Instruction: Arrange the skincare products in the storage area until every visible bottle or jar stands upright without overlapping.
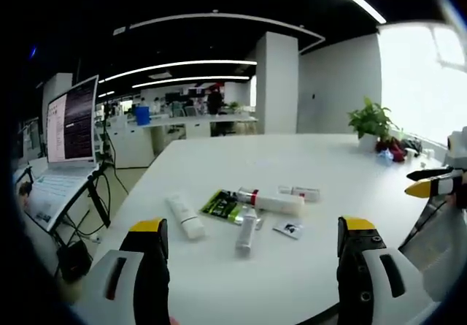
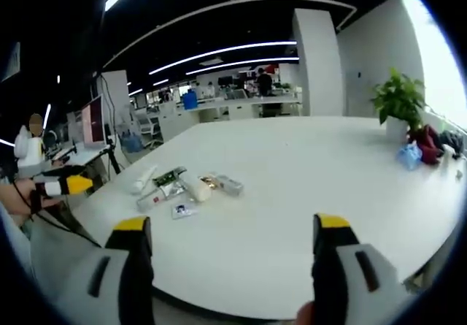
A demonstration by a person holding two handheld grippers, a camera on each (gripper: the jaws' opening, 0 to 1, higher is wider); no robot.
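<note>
On the table: a large white tabletop (image 1: 306, 164) carries a small cluster of skincare items, all lying flat, none upright.
White tube: a plain white squeeze tube (image 1: 185, 216) lies at the left of the cluster in the left gripper view, apart from the others.
Green packet: a flat green-and-black sachet (image 1: 221, 204) lies just right of the tube, partly under a neighbouring bottle.
Long bottle: a white cylindrical bottle with a red band (image 1: 271, 201) lies on its side at the far side of the cluster.
Slim bottle: a slim pale bottle (image 1: 247, 232) lies nearest the camera, touching or overlapping the sachet's edge.
Small items: a small white tube (image 1: 299, 192) lies farther right; a small white sachet (image 1: 289, 228) sits near.
Left gripper (image 1: 252, 255): jaws wide apart, holding nothing, short of the cluster.
Right gripper (image 2: 230, 248): jaws spread apart, nothing between them, well back from the products (image 2: 182, 188).
Surroundings: open laptop (image 1: 69, 146) at left; potted green plant (image 1: 371, 120) at far right.
</note>
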